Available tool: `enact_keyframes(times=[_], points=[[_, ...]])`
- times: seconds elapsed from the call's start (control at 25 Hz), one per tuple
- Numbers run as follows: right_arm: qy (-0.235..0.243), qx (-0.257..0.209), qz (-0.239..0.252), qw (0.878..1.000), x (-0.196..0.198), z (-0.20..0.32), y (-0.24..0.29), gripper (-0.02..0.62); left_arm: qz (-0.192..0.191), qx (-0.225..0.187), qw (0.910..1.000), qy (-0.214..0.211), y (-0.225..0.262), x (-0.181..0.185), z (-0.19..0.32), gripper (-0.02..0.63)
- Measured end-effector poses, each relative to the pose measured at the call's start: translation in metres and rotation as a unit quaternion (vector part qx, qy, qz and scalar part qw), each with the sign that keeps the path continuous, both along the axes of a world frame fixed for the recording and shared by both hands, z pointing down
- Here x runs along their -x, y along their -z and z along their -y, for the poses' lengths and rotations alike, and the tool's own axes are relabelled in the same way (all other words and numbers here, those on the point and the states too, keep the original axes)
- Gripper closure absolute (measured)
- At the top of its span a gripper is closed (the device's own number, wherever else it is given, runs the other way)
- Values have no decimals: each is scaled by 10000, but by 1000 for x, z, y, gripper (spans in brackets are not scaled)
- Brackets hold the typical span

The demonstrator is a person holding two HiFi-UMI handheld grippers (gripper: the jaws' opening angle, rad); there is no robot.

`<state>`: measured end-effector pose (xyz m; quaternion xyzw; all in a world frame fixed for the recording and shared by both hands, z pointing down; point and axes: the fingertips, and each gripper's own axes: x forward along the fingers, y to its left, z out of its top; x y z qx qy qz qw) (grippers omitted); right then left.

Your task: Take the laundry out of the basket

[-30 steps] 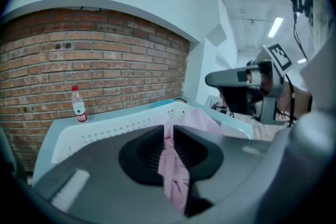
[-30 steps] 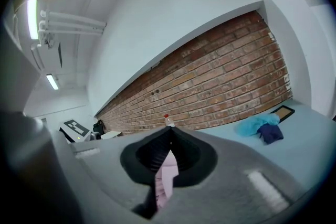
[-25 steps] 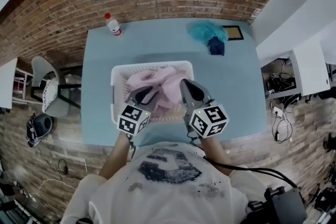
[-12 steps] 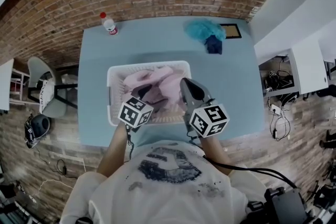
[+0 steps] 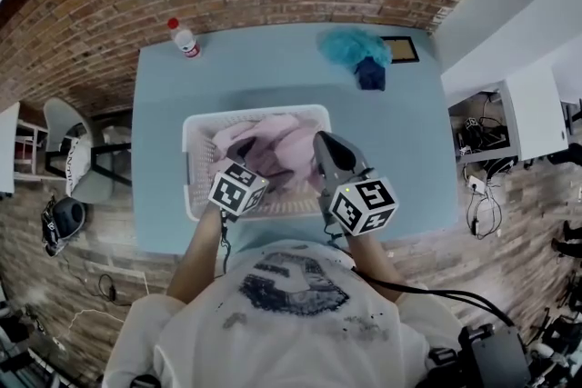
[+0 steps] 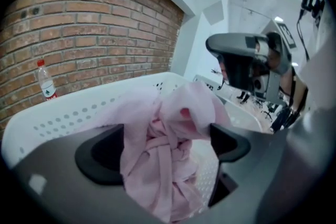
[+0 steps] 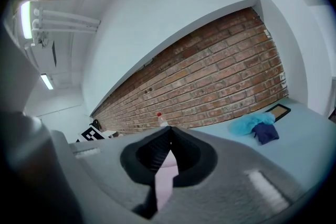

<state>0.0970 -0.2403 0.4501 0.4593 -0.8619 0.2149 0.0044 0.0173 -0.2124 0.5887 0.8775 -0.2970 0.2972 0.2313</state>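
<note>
The left gripper point(image 6: 164, 150) dips into the white basket point(image 5: 194, 161) on the blue bench point(image 5: 177, 95). Its fingers point(image 6: 98, 157) have just been spreading and stand released, with the pink laundry point(image 6: 157, 176) (a knotted heap lying in the basket) bunched between them. The right gripper point(image 7: 169, 131) holds its fingers point(image 7: 149, 155) clenched tip to tip, seemingly on nothing; the pink sliver in their gap looks like cloth beyond.

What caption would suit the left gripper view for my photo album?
Left tongs, jaws just opened wide, straddle a pink laundry bundle inside the white basket.
</note>
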Motion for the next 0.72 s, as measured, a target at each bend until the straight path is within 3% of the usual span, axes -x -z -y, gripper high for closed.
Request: enact_keyframes(times=[0.24,0.72], points=[[-5,57,-17,10000,2,8,-4,598,203,65,9998,-40,-22,4,13,96],[-43,179,-35,9998,-1,22,-13,597,498,592,9968,-192,-54,6,17,45]])
